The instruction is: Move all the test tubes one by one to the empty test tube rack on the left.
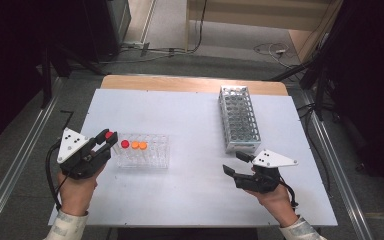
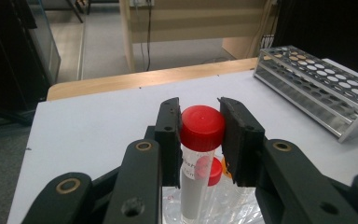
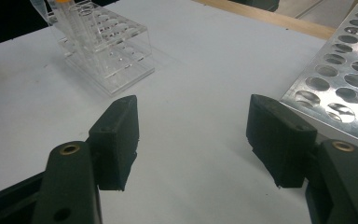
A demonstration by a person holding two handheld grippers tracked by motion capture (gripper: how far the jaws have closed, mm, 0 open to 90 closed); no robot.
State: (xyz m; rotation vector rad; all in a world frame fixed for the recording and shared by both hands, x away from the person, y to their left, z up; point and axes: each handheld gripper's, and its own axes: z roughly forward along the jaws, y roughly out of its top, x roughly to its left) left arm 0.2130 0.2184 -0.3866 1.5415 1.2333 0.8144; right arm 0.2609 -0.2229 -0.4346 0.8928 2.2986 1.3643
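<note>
My left gripper (image 1: 108, 138) is shut on a red-capped tube (image 2: 201, 128), gripping it at the cap (image 1: 109, 135) just left of the clear plastic rack (image 1: 145, 151). The tube hangs upright with its white body (image 2: 193, 189) below the jaws. The clear rack holds another red-capped tube (image 1: 125, 144) and two orange-capped tubes (image 1: 139, 145). My right gripper (image 1: 235, 163) is open with nothing between its jaws, low over the white table near the front end of the metal rack (image 1: 239, 118). The right gripper view has the clear rack (image 3: 103, 44) far left and the metal rack (image 3: 349, 70) at right.
The white tabletop (image 1: 195, 125) has a wooden strip (image 1: 190, 84) along its far edge. Cables lie on the floor (image 1: 275, 50) beyond the table. Metal rails (image 1: 330, 145) run along both sides.
</note>
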